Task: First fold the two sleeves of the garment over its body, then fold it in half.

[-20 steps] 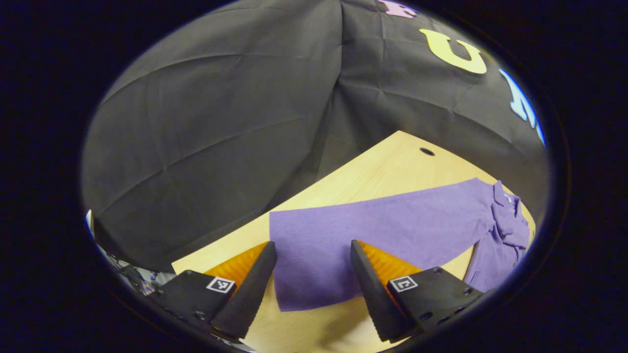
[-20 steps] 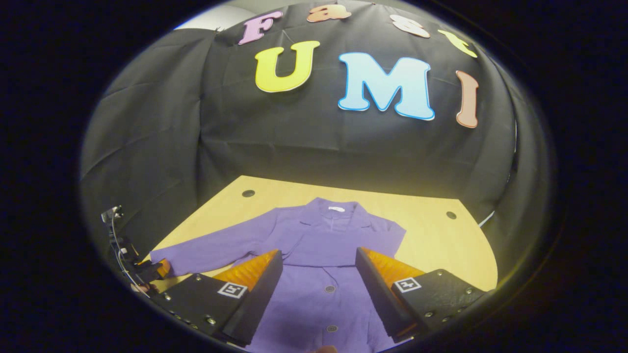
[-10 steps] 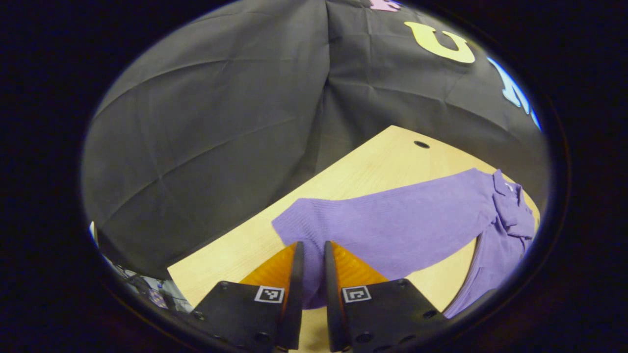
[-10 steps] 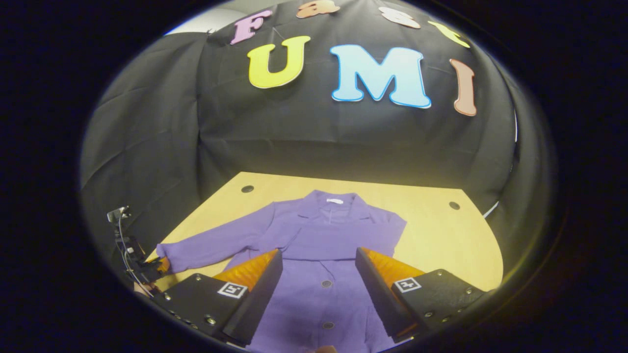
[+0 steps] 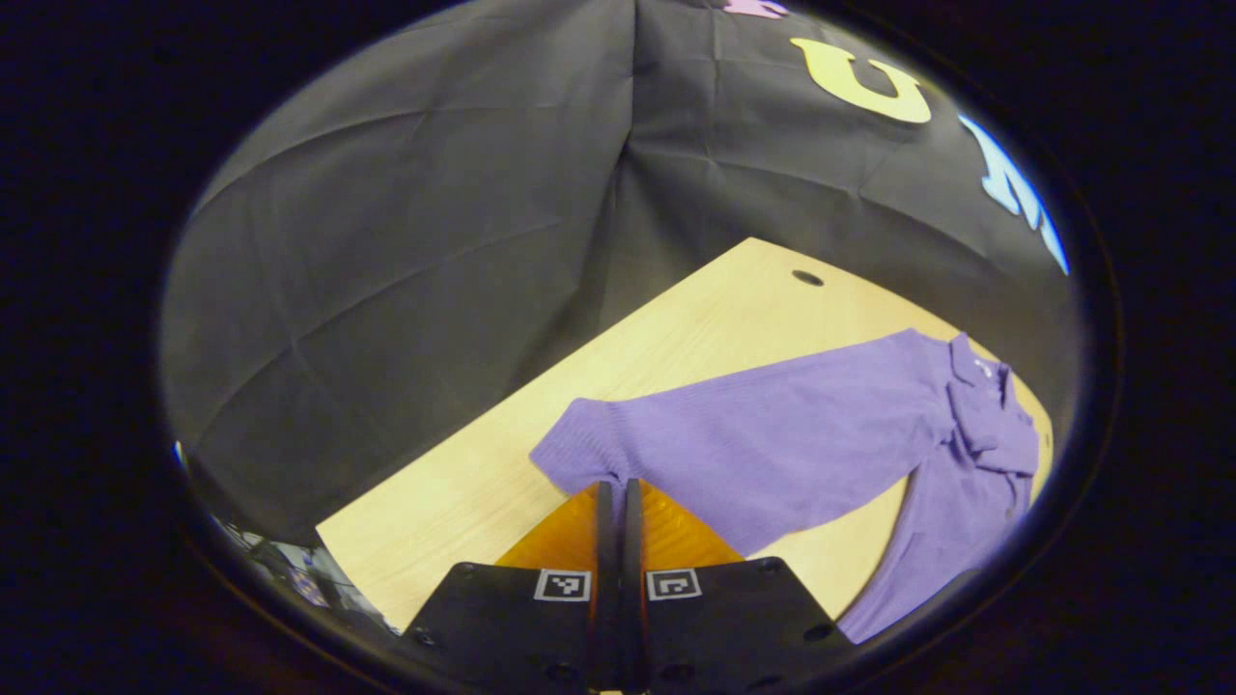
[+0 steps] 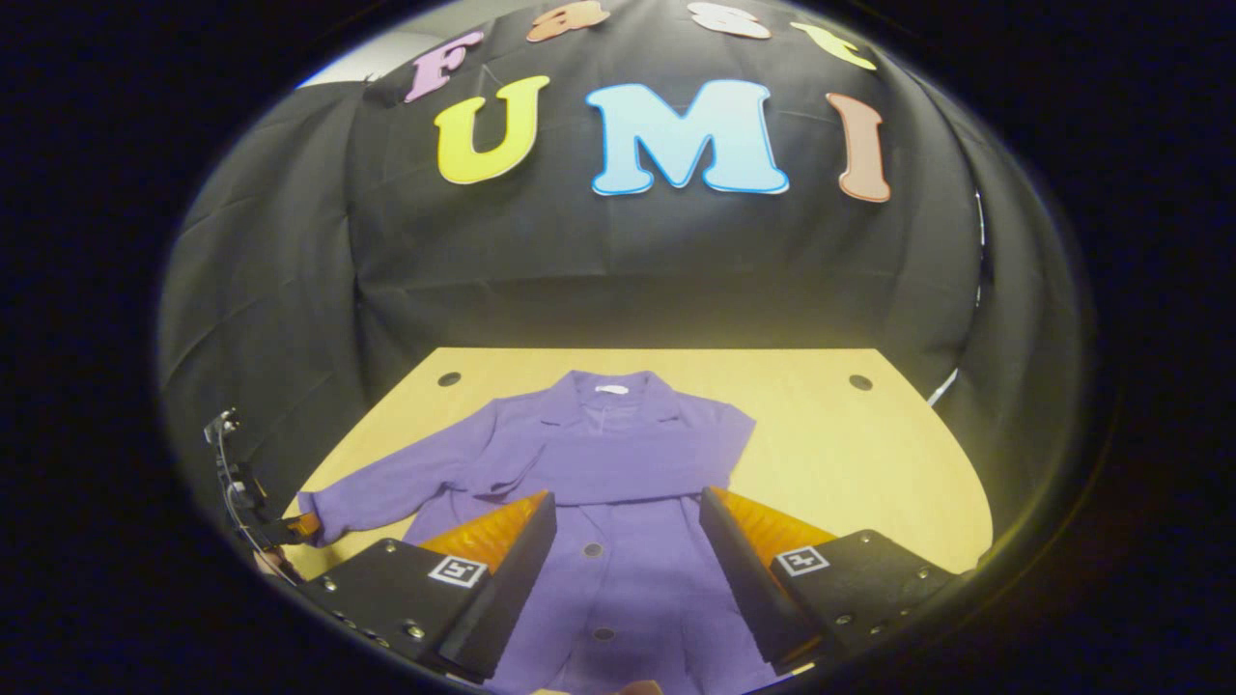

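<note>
— Purple cloth is spread on a pale wooden table (image 6: 850, 463): how is the garment (image 6: 618, 483) laid out?

— It is laid flat with its collar (image 6: 610, 394) toward the booth wall and its buttoned front facing up. One sleeve is already folded across the chest in the right gripper view, as a straight band (image 6: 637, 478) running across the body. The other sleeve (image 5: 763, 444) is stretched out to the side toward the table's edge.

— What is being done to that outstretched sleeve?

— Its cuff (image 5: 579, 449) is pinched by the left gripper (image 5: 618, 502). The two fingers are pressed together with the fabric caught between them, and the cuff is bunched and rounded at that spot. In the right gripper view the same gripper (image 6: 290, 526) is seen small at the sleeve's end, by the table's left edge.

— And the right gripper?

— The right gripper (image 6: 628, 541) is held above the lower front of the garment with its fingers spread wide apart. Nothing is gripped; the button line (image 6: 592, 549) is seen in the gap between them. Whether the fingertips touch the cloth cannot be told.

— Anything else on the table?

— Two round holes (image 6: 449, 379) are set near its far corners.
</note>
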`<state>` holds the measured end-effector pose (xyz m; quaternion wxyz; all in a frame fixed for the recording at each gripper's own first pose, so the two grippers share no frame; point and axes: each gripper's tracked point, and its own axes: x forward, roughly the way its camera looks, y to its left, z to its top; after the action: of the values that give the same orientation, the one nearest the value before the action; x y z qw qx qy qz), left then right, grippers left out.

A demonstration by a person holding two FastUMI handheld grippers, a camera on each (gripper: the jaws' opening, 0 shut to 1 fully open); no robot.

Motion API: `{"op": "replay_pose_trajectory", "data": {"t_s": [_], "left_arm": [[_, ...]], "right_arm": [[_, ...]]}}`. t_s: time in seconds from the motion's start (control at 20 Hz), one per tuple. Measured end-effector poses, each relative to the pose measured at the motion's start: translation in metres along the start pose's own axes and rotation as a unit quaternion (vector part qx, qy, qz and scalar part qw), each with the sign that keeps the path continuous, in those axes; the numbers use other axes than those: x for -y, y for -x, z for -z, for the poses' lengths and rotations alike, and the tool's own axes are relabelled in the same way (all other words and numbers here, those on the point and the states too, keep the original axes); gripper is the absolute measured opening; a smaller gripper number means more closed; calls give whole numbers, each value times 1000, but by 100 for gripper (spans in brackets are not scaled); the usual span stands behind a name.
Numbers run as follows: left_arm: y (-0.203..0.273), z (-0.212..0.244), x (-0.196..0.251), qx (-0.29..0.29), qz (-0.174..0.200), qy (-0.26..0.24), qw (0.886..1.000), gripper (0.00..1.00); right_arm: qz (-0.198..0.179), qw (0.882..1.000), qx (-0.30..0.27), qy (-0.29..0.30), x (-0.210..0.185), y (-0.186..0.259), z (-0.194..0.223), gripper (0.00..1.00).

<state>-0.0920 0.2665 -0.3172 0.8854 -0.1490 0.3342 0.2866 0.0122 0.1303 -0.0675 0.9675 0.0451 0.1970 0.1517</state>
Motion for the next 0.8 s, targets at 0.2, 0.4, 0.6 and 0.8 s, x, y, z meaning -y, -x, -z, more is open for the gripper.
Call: {"op": "replay_pose_trajectory", "data": {"t_s": [0.2, 0.4, 0.6, 0.8], "left_arm": [[19, -30, 37, 17, 35, 15, 999, 7], [42, -68, 96, 44, 84, 29, 995, 7], [68, -95, 176, 65, 148, 3, 987, 7], [84, -94, 237, 72, 201, -39, 976, 7]], "right_arm": [[10, 1000, -6, -25, 23, 0, 8, 93], [19, 999, -2, -42, 48, 1, 9, 93], [30, 998, 3, -61, 74, 4, 12, 93], [49, 996, 7, -69, 105, 9, 14, 93]]}}
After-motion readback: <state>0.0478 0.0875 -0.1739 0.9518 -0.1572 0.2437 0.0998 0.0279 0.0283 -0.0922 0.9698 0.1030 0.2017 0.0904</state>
